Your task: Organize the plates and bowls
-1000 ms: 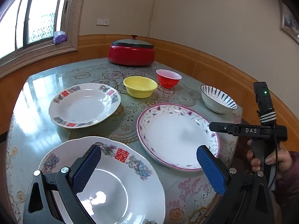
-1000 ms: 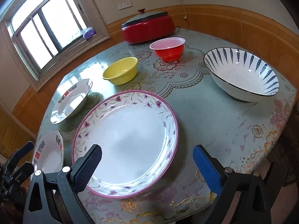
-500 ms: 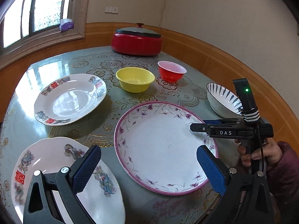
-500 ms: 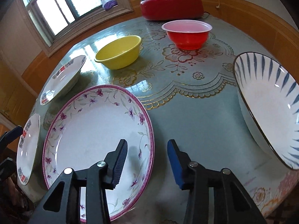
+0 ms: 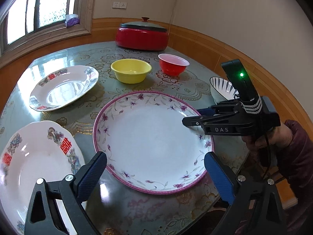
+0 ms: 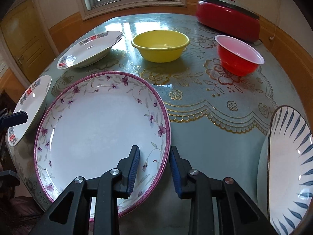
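Big plate [image 5: 152, 143] mid-table [image 5: 148, 211], two bowls [image 5: 131, 73] behind, two plates [image 5: 64, 87] left, third bowl [image 6: 289, 166] right.

Left tongs [image 5: 155, 171]: black plastic frame, triangular cut-outs, silver screws at pivots, ribbed blue pads [image 5: 219, 178]. Right tongs [image 6: 154, 168]: same black frame, silver screws, ribbed blue pads. From left wrist view, right tongs body reads "DAS" in pale letters; black upright module on top with green light, white-dotted band around base, black cable below. Hand [image 5: 272, 139] behind it, dark maroon sleeve [image 5: 297, 156].
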Available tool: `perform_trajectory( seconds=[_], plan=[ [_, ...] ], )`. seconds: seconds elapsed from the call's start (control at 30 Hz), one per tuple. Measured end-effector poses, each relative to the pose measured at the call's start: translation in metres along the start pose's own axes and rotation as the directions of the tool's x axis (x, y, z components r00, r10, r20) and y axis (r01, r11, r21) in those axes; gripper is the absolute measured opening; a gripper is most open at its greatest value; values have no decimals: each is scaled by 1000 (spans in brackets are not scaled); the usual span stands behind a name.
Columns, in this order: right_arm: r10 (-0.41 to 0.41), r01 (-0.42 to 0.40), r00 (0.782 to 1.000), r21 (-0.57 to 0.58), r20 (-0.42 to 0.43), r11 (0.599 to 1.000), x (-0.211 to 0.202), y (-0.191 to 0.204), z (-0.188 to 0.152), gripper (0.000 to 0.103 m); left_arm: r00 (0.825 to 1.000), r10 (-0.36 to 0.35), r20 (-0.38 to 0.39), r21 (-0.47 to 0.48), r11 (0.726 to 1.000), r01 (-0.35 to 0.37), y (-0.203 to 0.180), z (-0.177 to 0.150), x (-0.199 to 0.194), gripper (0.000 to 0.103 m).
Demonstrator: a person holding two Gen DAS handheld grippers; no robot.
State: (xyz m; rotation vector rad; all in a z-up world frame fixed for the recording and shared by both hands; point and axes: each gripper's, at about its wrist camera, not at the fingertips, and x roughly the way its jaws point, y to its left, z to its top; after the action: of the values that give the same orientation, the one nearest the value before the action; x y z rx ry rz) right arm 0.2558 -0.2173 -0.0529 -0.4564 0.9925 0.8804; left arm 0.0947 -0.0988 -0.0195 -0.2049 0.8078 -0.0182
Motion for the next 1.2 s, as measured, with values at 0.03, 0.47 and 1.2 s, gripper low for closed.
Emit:
perform_trajectory(
  seconds=[0.03,0.47,1.2],
  plan=[
    [-3,3,1000,-26,2,1000,0,2,0,31,1000,3,-3,-2,1000,-3,-1,-3,1,98],
    [-23,20,1000,-168,-15,986,-3,5,2,31,1000,18,-18,-52,998,-18,-7,-27,7,81],
    [-32,24,999,-168,-44,986,-5,-10,4,34,1000,-15,22,-81,997,17,1,-24,11,65]
  ],
)
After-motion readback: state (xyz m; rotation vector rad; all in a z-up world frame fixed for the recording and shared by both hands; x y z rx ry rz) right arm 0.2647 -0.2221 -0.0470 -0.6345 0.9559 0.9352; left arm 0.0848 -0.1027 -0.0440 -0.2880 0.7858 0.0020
